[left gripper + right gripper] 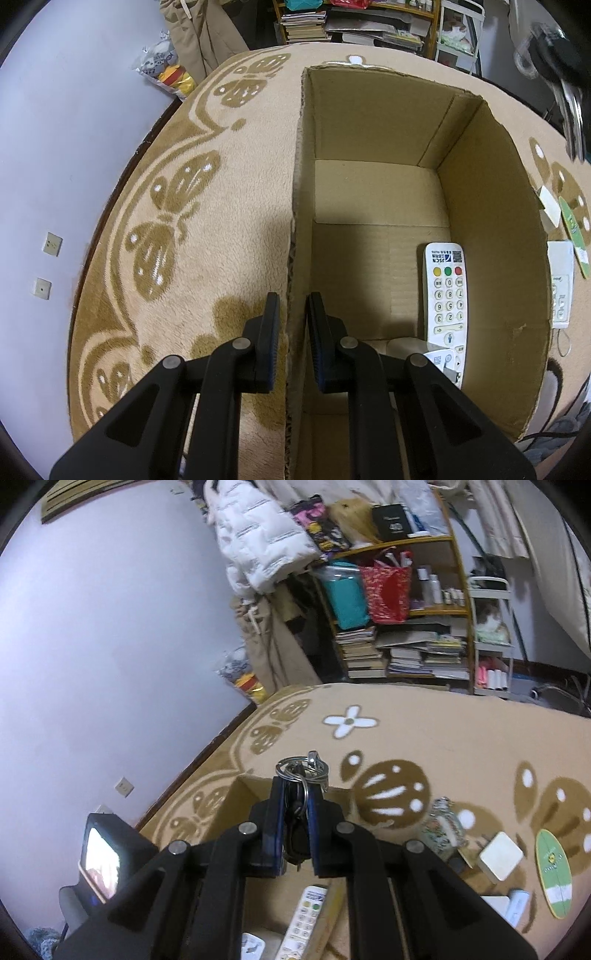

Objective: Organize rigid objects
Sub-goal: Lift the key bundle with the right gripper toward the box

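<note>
Fingers (277,812) — keys (301,771) — box wall (291,258)

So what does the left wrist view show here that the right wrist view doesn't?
Only the left wrist view shows the left gripper straddling the near wall of the cardboard box, one finger on each side, plus the box's bare floor.

Only the right wrist view shows the right gripper shut on a bunch of keys, and a small screen at lower left.

Both show the white remote lying in the box, the butterfly-patterned blanket, the green oval card outside the box, and the bookshelf behind.
</note>
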`<state>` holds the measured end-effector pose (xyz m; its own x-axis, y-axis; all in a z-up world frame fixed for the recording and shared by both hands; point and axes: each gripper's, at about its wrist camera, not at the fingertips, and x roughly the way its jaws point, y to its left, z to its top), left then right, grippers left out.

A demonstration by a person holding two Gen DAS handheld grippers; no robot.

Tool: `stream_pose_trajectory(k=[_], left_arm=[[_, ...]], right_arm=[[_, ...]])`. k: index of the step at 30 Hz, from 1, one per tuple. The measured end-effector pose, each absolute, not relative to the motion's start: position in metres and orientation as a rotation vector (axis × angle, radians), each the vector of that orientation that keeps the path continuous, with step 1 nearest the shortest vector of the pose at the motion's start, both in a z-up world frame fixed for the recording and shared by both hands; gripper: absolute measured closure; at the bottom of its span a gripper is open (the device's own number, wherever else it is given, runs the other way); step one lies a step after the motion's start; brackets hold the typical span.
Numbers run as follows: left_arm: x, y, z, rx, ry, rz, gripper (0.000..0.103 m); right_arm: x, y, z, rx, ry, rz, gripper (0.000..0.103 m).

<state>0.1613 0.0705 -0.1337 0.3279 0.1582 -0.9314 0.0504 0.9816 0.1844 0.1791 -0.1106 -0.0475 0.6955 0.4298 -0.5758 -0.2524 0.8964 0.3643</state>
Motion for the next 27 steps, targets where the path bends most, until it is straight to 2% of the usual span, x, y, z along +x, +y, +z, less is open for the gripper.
stream_pose_trajectory(k=[13, 27], left_arm=[[0.165, 0.065, -0.142, 0.250, 1.248, 0.085, 0.088], [0.164, 0.068, -0.142, 0.232, 1.249, 0.080, 0.088]], right_arm=[[0.173, -0.072, -0.098, 0.115, 0.858, 0.447, 0.090], [0.171, -0.062, -0.104, 0.064, 0.879, 0.439, 0.089]])
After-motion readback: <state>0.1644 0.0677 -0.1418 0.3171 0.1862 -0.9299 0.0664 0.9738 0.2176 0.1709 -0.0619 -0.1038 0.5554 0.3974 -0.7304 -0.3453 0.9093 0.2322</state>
